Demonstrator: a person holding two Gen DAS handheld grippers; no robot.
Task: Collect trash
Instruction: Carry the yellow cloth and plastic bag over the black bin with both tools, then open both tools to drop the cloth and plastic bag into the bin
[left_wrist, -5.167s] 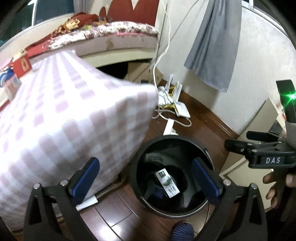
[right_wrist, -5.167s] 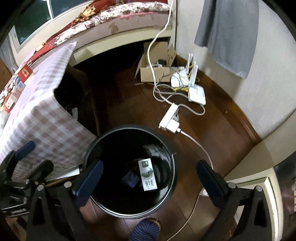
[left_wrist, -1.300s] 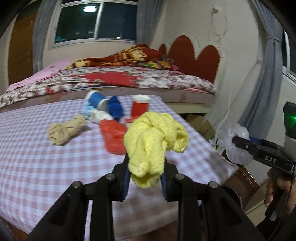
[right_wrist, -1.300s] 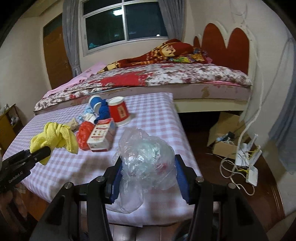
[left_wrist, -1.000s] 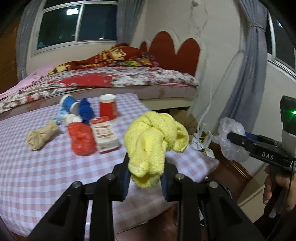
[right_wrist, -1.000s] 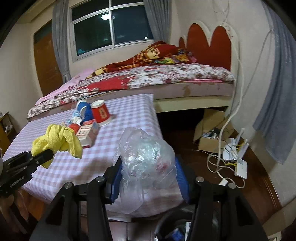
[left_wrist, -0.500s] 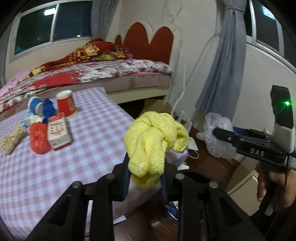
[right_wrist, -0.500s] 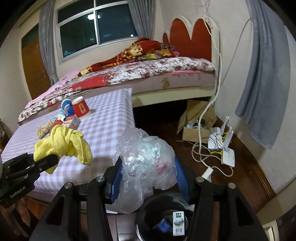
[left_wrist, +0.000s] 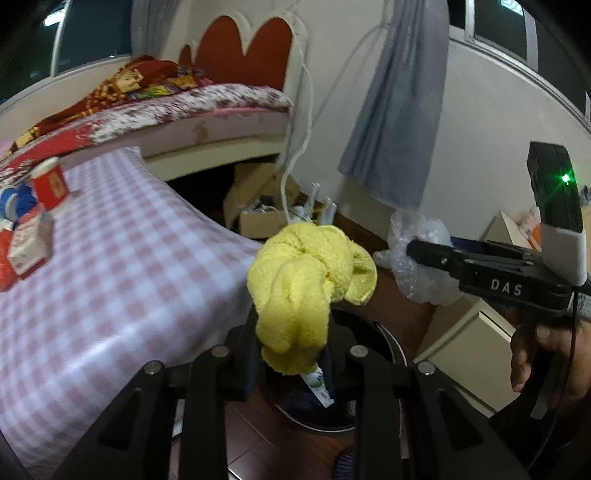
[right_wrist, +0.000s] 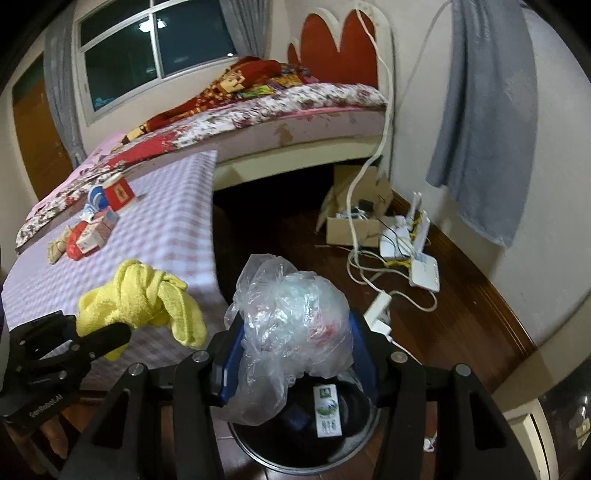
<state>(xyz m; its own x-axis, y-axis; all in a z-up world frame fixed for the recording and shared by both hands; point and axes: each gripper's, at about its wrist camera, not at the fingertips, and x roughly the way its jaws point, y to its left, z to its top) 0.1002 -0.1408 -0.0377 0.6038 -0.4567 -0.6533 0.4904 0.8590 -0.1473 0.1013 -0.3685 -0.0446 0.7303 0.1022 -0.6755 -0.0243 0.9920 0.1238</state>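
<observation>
Now, step in hand: carrying two pieces of trash to the bin; neither dropped yet.
Left gripper (left_wrist: 291, 354): clenched on the yellow cloth (left_wrist: 303, 280), bunched and knotted, held just above the bin's near rim.
Right gripper (right_wrist: 295, 354): clamped on the clear plastic bag (right_wrist: 291, 325), over the bin mouth.
Trash bin (right_wrist: 354, 454): black, on the wood floor beside the checked table (left_wrist: 122, 266); a small carton (right_wrist: 327, 410) lies inside.
Next move, a judgement: centre each load over the opening, then release the jaws.
Hard to see: most of the bin is hidden behind cloth, bag and grippers; fill level unclear.
Far: more items left on the table, blurred; a red cup (right_wrist: 119, 195) among them.
</observation>
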